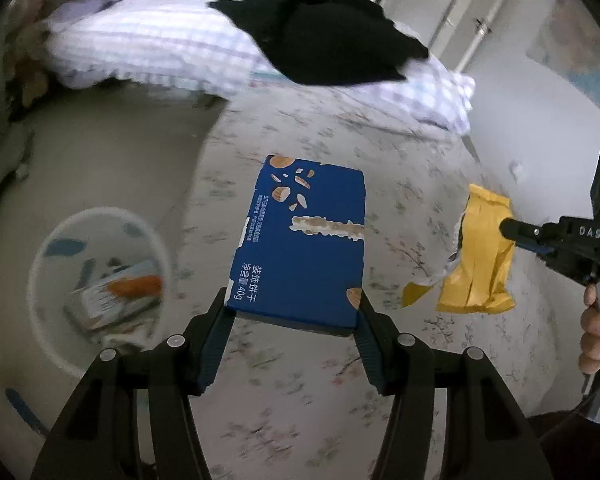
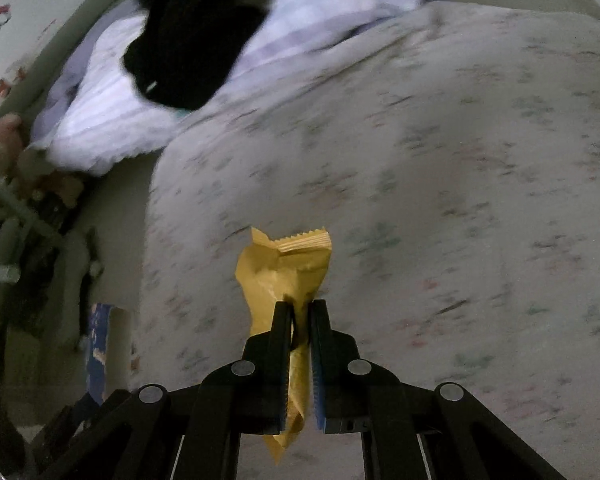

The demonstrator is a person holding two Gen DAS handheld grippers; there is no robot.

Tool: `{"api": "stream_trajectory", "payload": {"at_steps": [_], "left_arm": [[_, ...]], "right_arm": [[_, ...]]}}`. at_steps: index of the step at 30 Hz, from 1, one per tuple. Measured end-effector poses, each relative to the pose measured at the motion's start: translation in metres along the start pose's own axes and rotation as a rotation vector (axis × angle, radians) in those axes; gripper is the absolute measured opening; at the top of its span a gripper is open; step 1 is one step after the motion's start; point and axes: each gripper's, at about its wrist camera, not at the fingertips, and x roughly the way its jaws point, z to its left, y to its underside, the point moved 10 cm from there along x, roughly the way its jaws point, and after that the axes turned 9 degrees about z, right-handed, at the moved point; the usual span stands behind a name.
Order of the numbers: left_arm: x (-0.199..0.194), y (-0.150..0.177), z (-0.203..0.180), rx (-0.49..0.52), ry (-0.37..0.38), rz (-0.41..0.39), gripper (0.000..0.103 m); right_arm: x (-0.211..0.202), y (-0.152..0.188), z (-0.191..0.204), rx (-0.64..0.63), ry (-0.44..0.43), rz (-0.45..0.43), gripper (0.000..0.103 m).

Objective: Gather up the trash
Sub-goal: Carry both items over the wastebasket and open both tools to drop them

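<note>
Left gripper (image 1: 292, 312): jaws half spread, clamping blue biscuit box (image 1: 304, 240) above the floral bed (image 1: 380, 140), right of the white bin (image 1: 100, 280). Right gripper (image 2: 300, 306): jaws closed, pinching yellow wrapper (image 2: 280, 272) over the bed.

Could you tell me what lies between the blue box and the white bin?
Only bare floral bedsheet and floor separate the blue box from the white bin, which shows in the left wrist view.

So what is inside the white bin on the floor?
The bin holds a flattened carton with an orange patch and some blurred scraps. Anything beneath them is covered.
</note>
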Motion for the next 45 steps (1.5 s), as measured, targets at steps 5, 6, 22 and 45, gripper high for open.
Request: {"api": "stream_trajectory", "payload": {"at_steps": [5, 6, 22, 45], "left_arm": [[-0.018, 0.004, 0.053, -0.086, -0.030, -0.012, 0.060], [-0.021, 0.004, 0.064, -0.112, -0.030, -0.015, 0.060], [-0.024, 0.017, 0.167, -0.293, -0.169, -0.035, 0.083], [-0.087, 0.065, 0.244, -0.424, -0.246, -0.082, 0.103]], "right_arm": [[0.013, 0.011, 0.061, -0.093, -0.055, 0.013, 0.008], [0.017, 0.011, 0.068, -0.102, -0.061, 0.015, 0.008], [0.079, 0.038, 0.164, -0.221, -0.105, 0.081, 0.008], [0.175, 0.075, 0.273, -0.177, -0.305, 0.220, 0.010]]}}
